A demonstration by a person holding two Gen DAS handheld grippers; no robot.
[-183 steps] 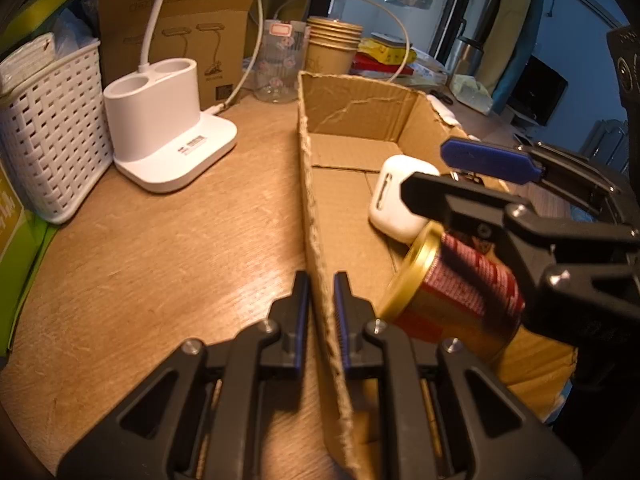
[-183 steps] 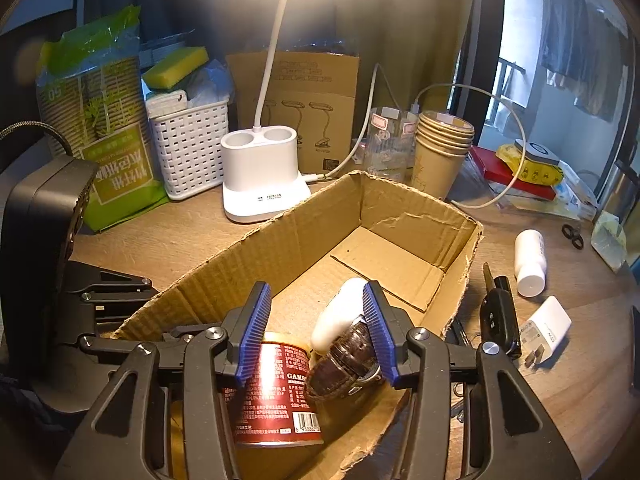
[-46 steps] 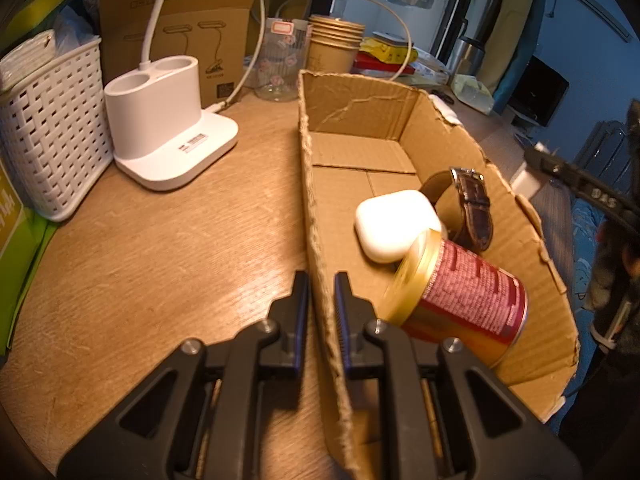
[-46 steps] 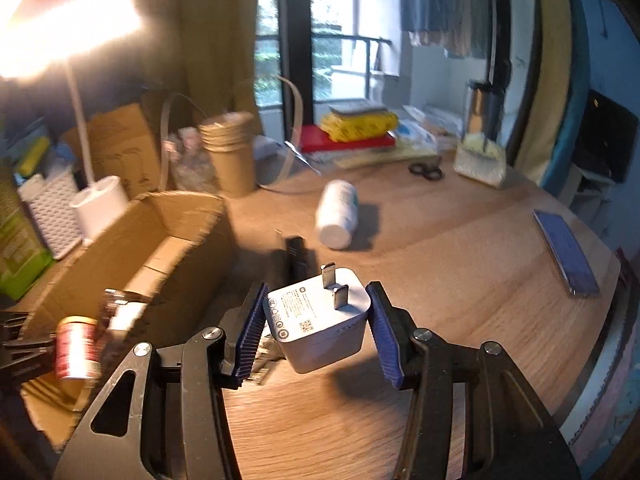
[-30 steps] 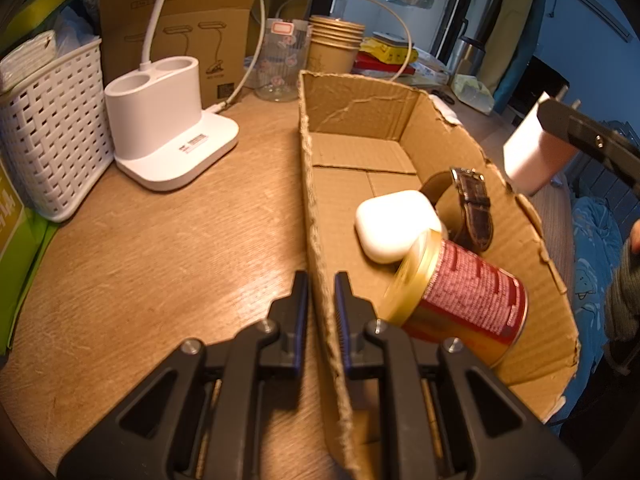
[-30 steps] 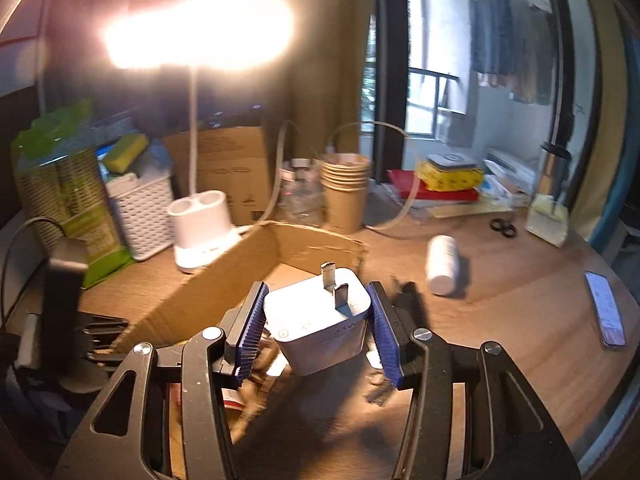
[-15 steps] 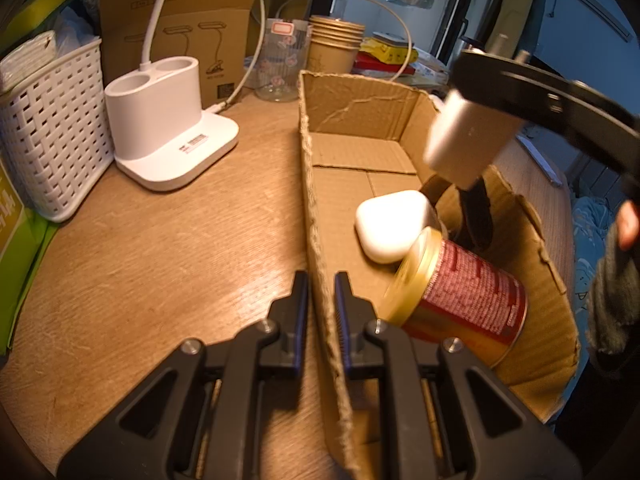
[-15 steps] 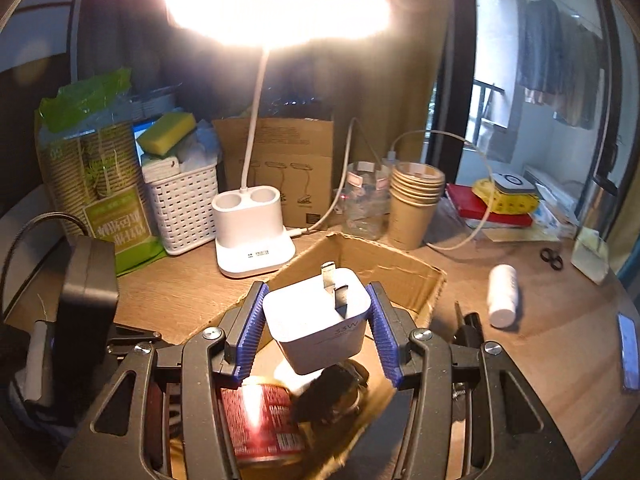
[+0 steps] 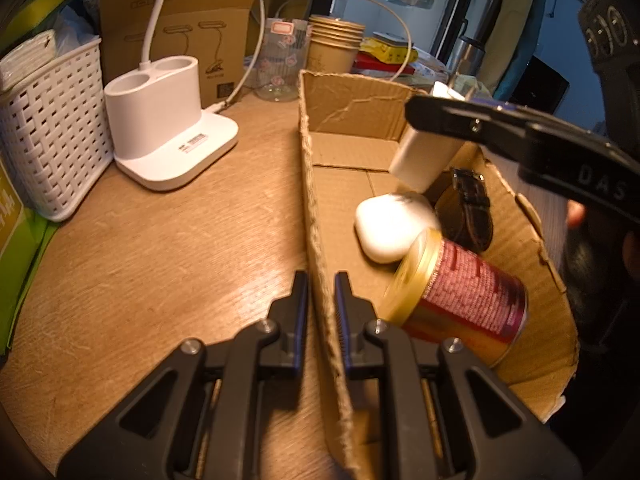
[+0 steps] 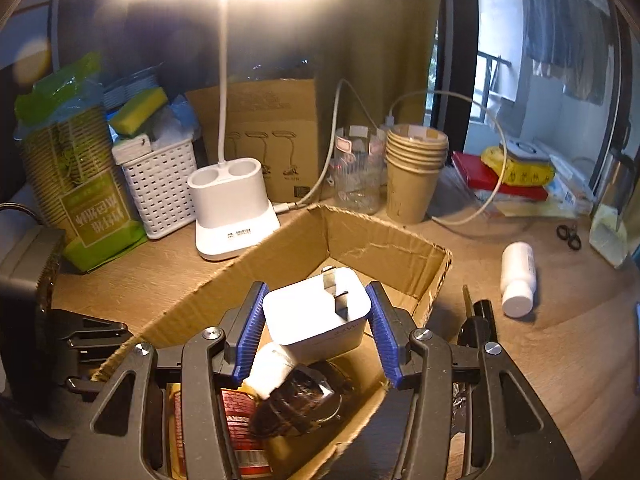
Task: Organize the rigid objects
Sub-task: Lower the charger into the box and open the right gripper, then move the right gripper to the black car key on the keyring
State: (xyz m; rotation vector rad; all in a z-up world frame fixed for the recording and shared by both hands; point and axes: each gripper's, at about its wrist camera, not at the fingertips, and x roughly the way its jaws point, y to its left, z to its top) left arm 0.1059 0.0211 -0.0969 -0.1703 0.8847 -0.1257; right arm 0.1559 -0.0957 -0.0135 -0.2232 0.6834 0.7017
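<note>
Your left gripper [image 9: 321,300] pinches box [image 9: 316,216] wall, steadying it; your right gripper [image 10: 316,322] grips charger [image 10: 316,316] above box for dropping in.

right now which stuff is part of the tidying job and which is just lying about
Part of the job:
- cardboard box
- white charger in the right gripper
- earbud case
- watch
- red can
- left gripper clamped on the box wall

Lying about:
- desk lamp
- white basket
- paper cups

"DAS" on the right hand-held gripper [image 9: 430,142]
</note>
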